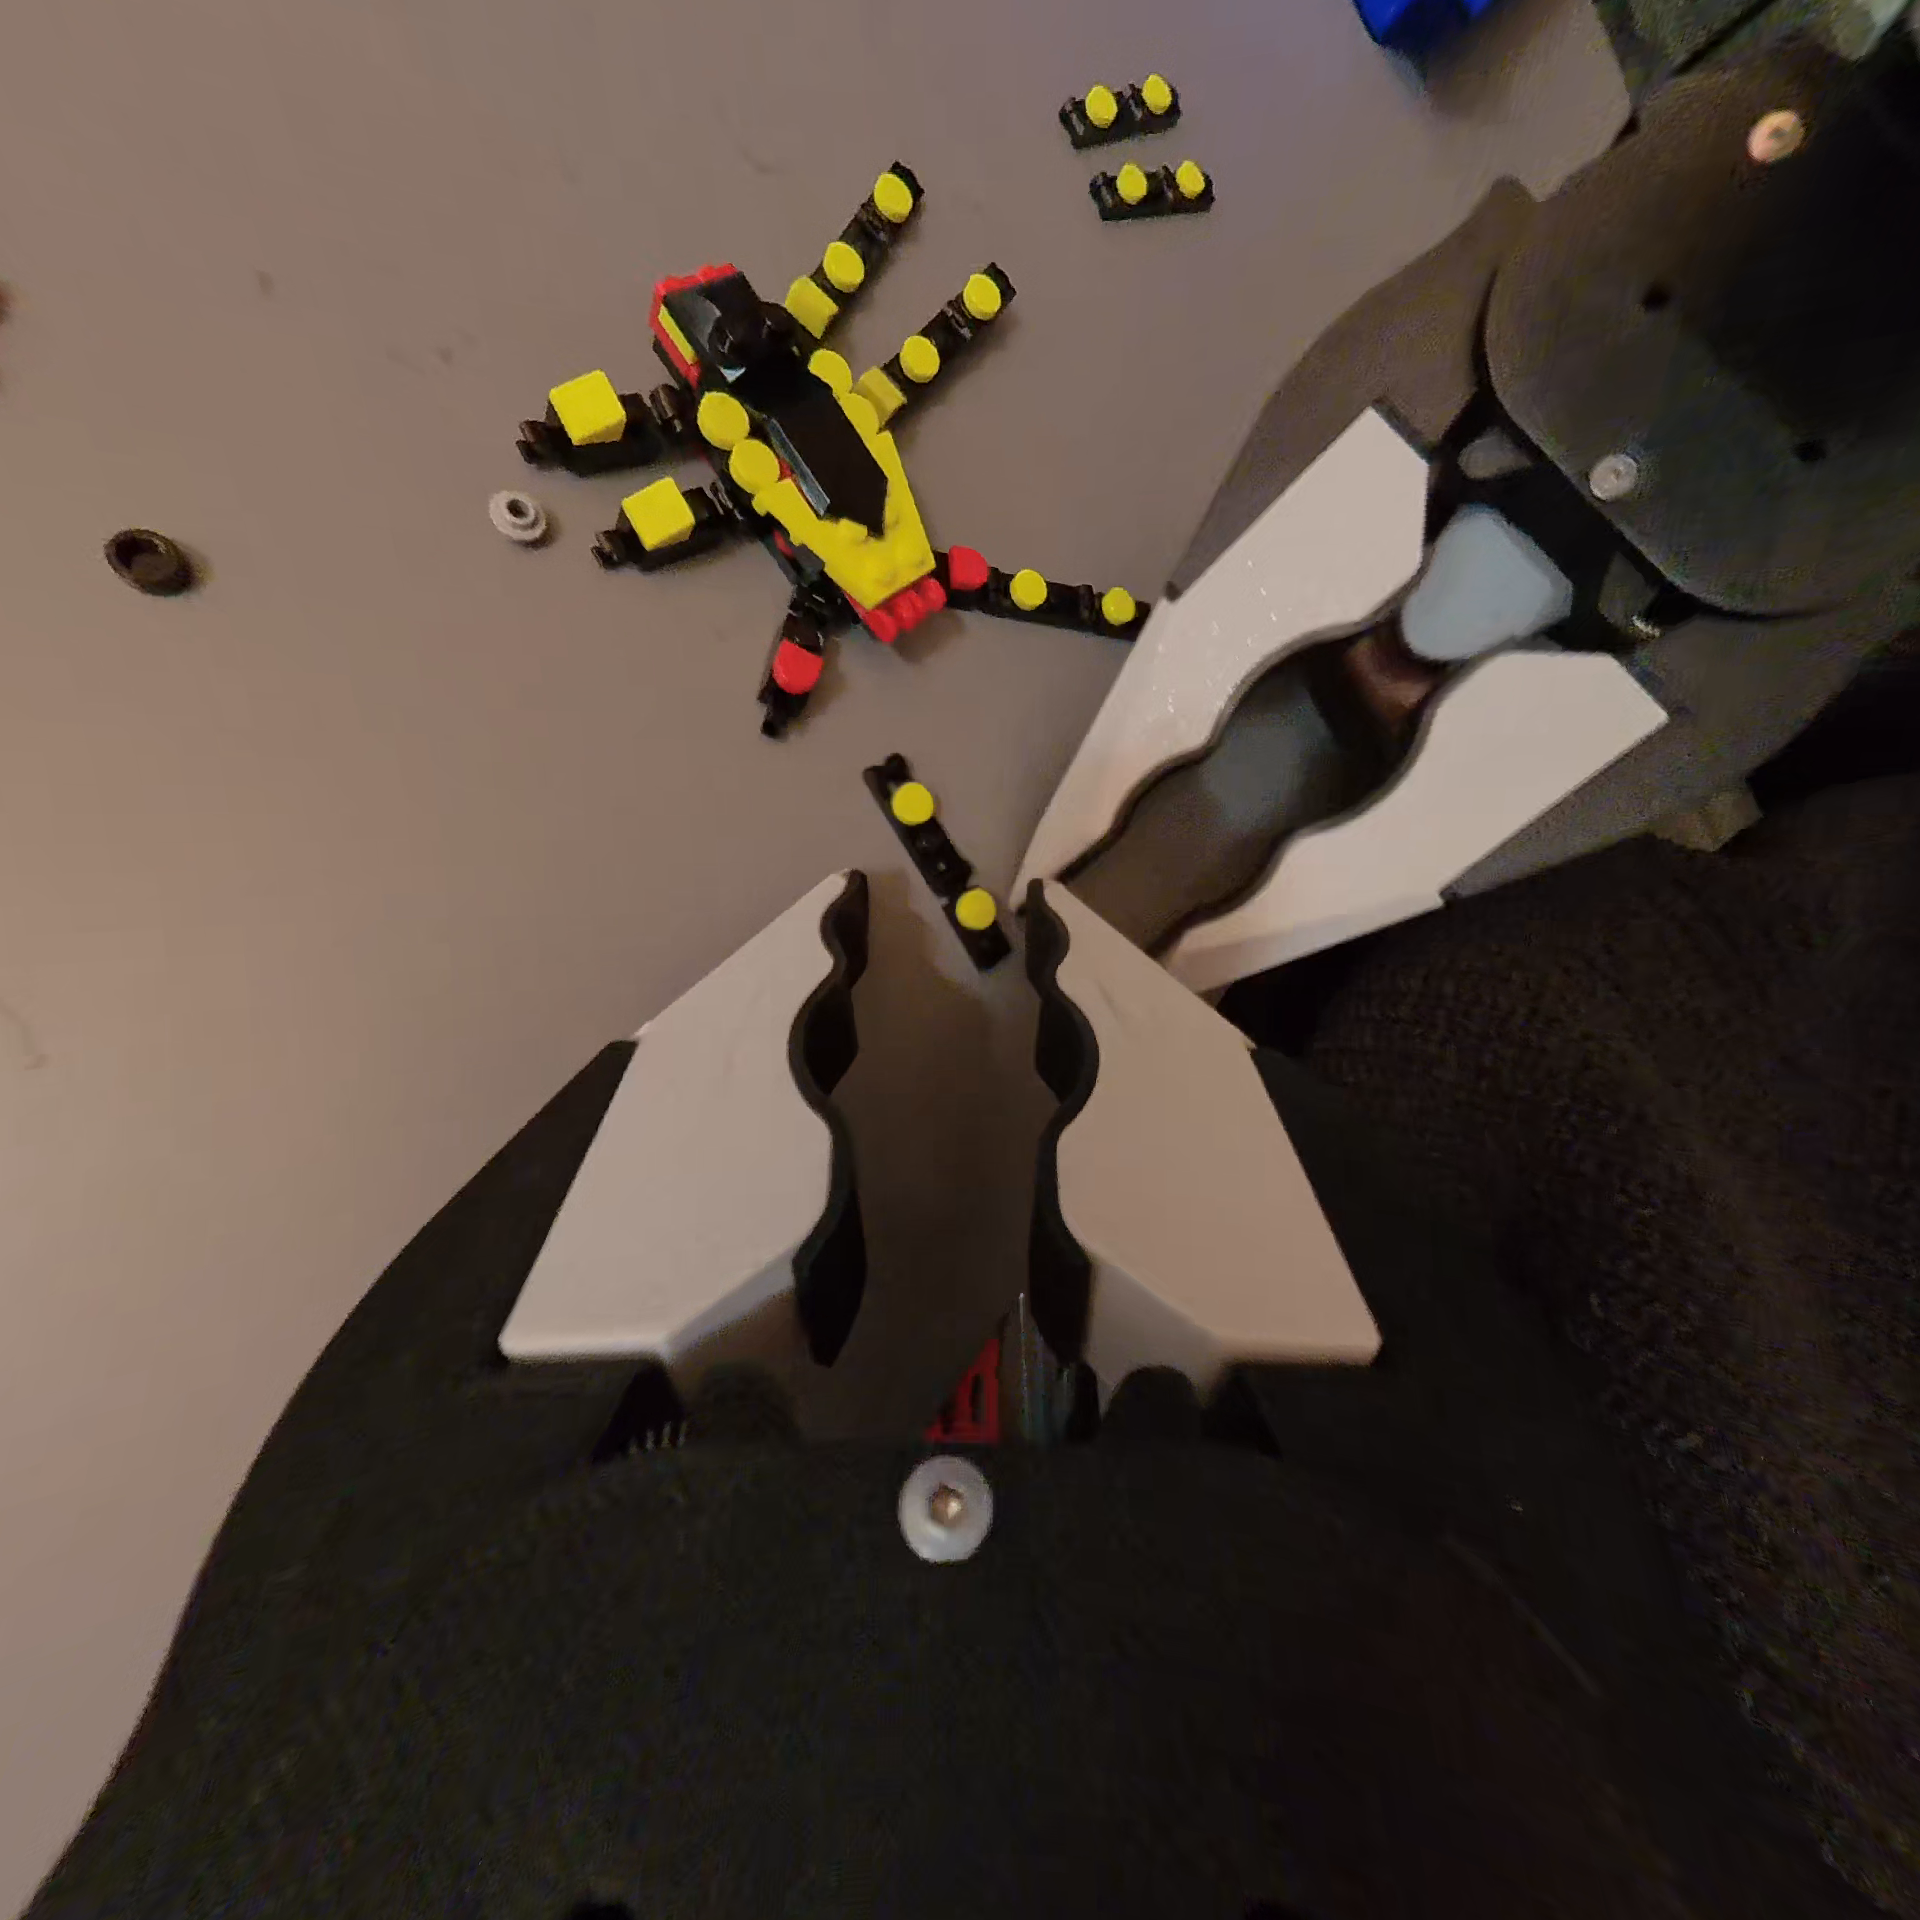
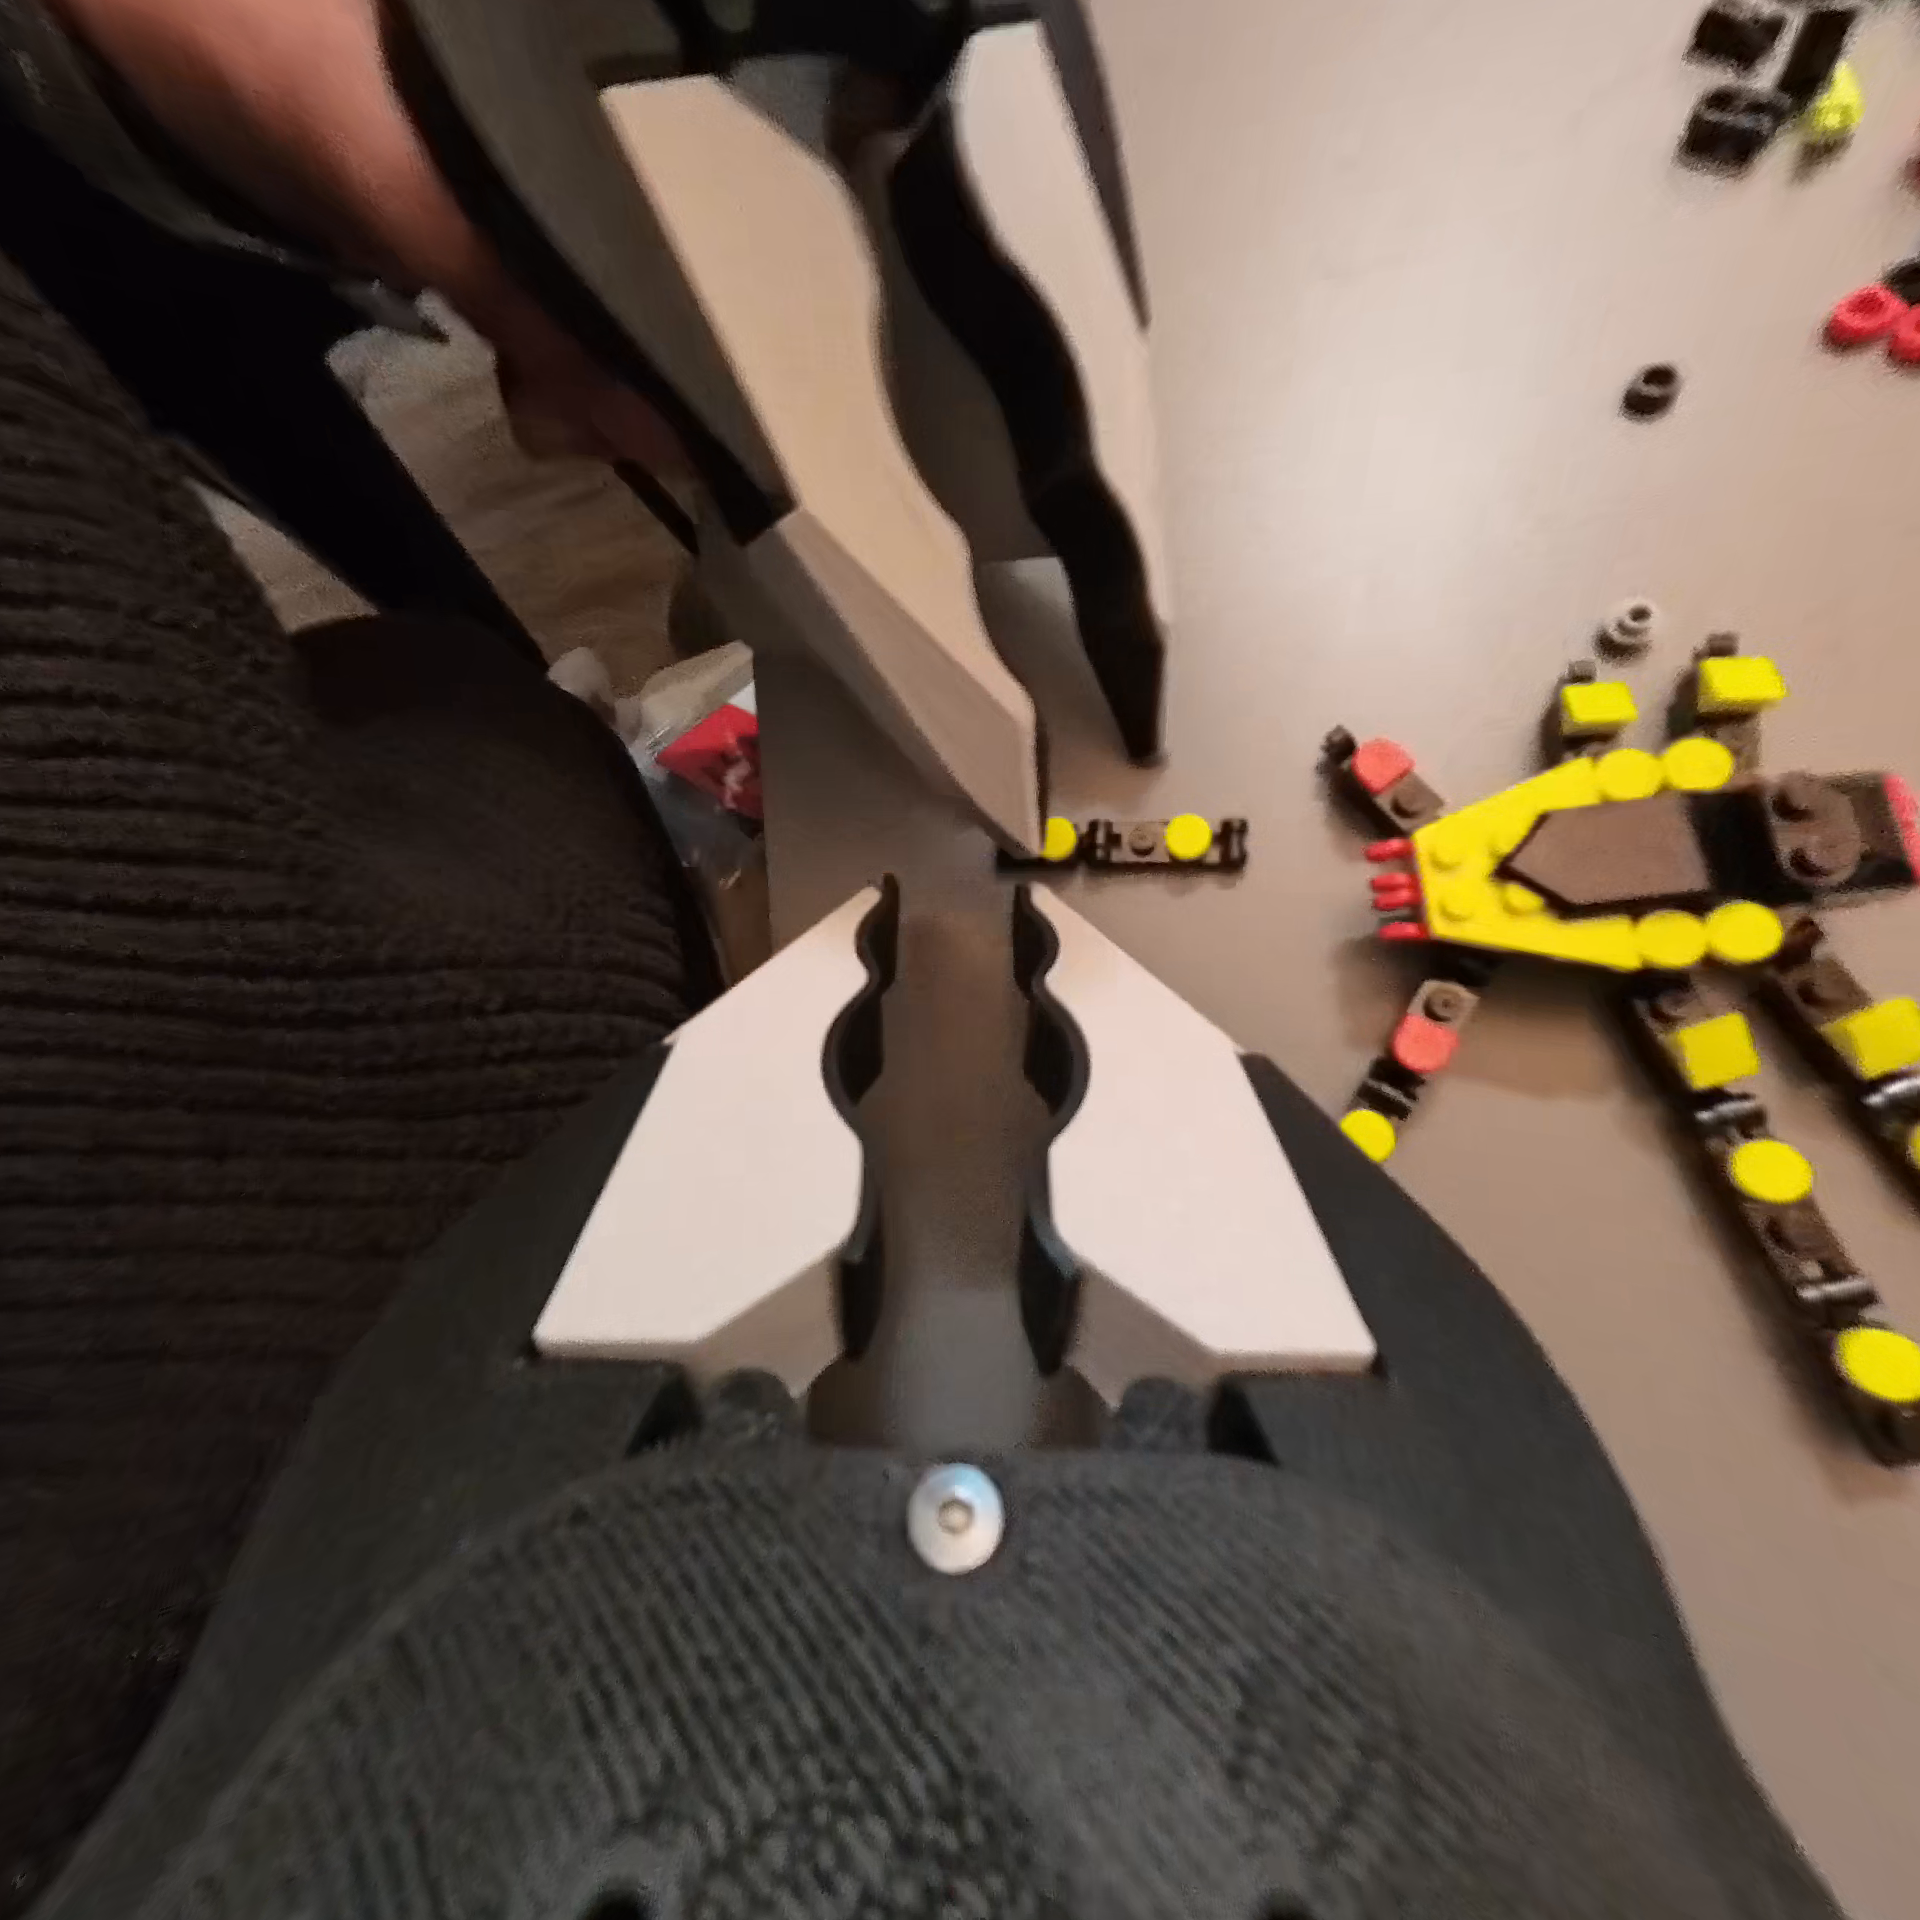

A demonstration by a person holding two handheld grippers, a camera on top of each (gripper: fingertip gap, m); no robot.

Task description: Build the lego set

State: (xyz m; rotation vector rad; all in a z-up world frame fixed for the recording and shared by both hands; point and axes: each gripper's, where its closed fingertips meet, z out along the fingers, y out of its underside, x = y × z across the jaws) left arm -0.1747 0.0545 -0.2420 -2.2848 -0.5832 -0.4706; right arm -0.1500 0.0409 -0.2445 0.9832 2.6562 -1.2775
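Tools meet over a loose black leg strip at the near edge of the bench.

Left tool (image 1: 943,902) stands narrowly parted, empty, its tips either side of the near end of the leg strip (image 1: 943,862), which lies flat with two yellow round caps. Right tool (image 2: 951,896) is also narrowly parted and empty, its tips just beside the same strip's end. Beyond lies the yellow, black and red spider model (image 1: 821,468) on the grey bench (image 1: 312,831), with two short black pieces (image 1: 1138,145) farther off, a small grey stud (image 1: 516,516) and a black ring (image 1: 151,561) to its left.
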